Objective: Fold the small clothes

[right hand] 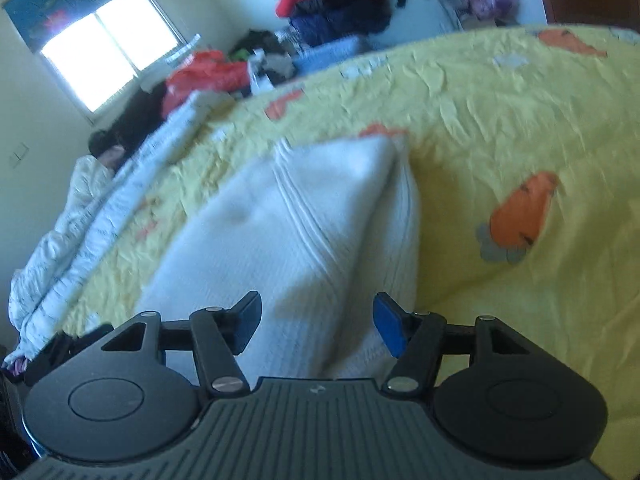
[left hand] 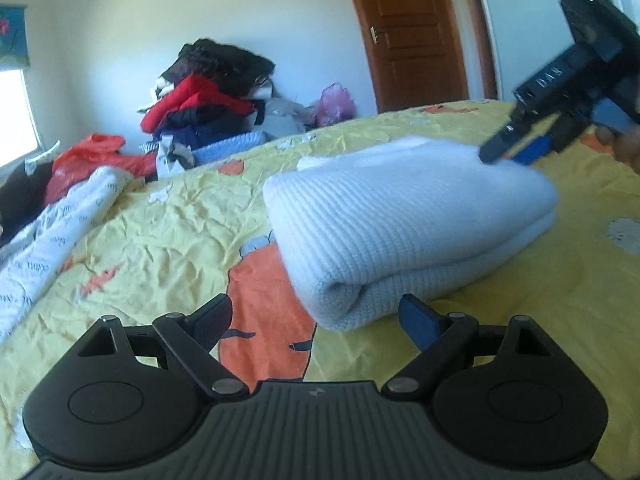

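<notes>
One folded white knit garment (left hand: 400,216) lies on the yellow bedspread (left hand: 160,240) with orange carrot prints. My left gripper (left hand: 316,320) hovers at its near rounded fold, fingers (left hand: 212,320) spread wide, nothing between them. My right gripper (right hand: 316,324) sits over the garment's other end, fingers partly apart with the knit below them, pads not pressing it. A pile of clothes (left hand: 208,96) stands by the far wall beside a wooden door (left hand: 408,32).

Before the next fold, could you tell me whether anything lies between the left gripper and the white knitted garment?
Nothing visible does. The left gripper stands open just short of the folded white garment on the yellow bedspread.
</notes>
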